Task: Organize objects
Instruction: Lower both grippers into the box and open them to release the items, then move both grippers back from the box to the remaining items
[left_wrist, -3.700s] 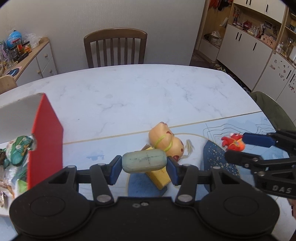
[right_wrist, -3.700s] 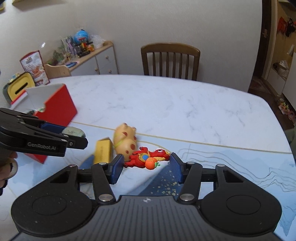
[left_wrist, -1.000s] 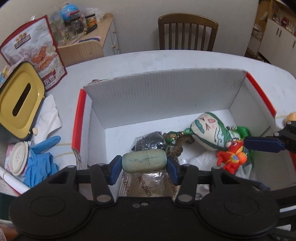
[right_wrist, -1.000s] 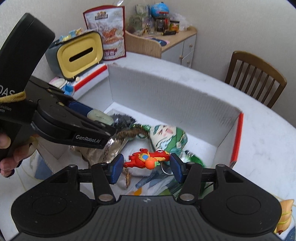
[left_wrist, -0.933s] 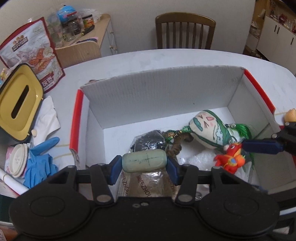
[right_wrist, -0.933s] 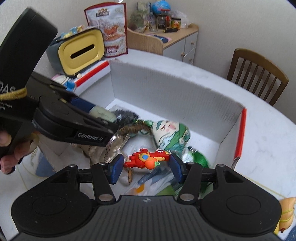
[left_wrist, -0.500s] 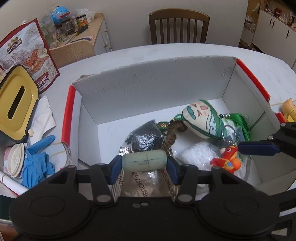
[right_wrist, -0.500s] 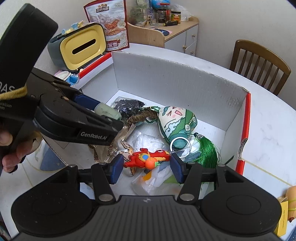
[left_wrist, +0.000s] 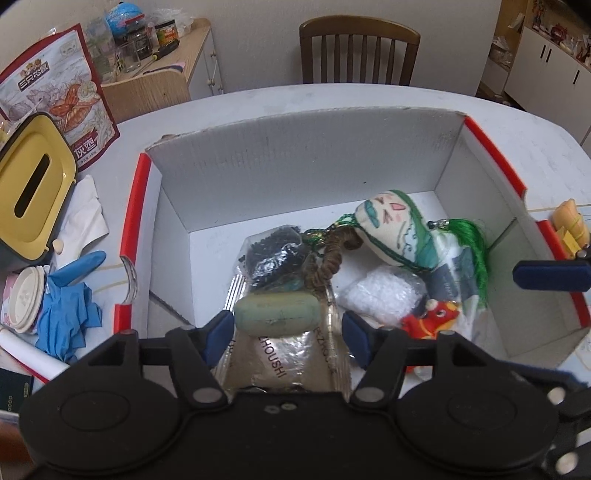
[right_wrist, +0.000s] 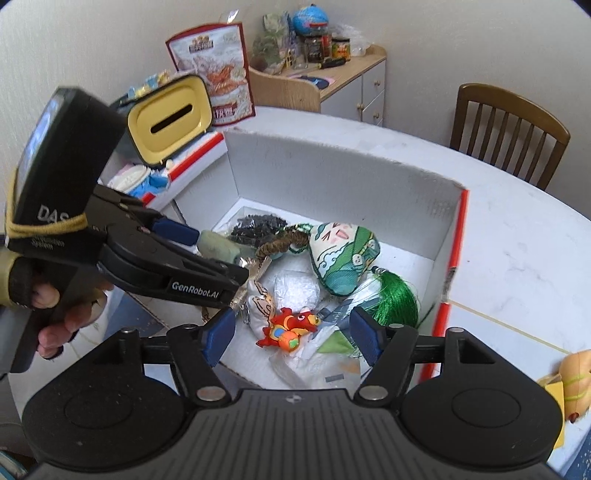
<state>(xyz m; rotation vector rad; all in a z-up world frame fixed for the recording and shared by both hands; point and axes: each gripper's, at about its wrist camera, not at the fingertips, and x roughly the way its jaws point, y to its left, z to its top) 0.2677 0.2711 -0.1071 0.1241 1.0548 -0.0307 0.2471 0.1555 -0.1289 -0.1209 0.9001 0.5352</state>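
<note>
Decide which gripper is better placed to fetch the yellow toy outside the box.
Right. The yellow toy lies past the box on its right side, on the right gripper side; that gripper is open and empty. The left gripper sits farther left, by the green bar.

We see soft, even indoor light in both views, with only faint shadows inside the white corrugated cardboard box (left_wrist: 303, 177). Fisheye bending curves the white marble-patterned bench (right_wrist: 517, 236) and darkens the corners. The crinkled silver foil packet (left_wrist: 284, 354) gives off mild glare, and edges look slightly blurred.
</note>
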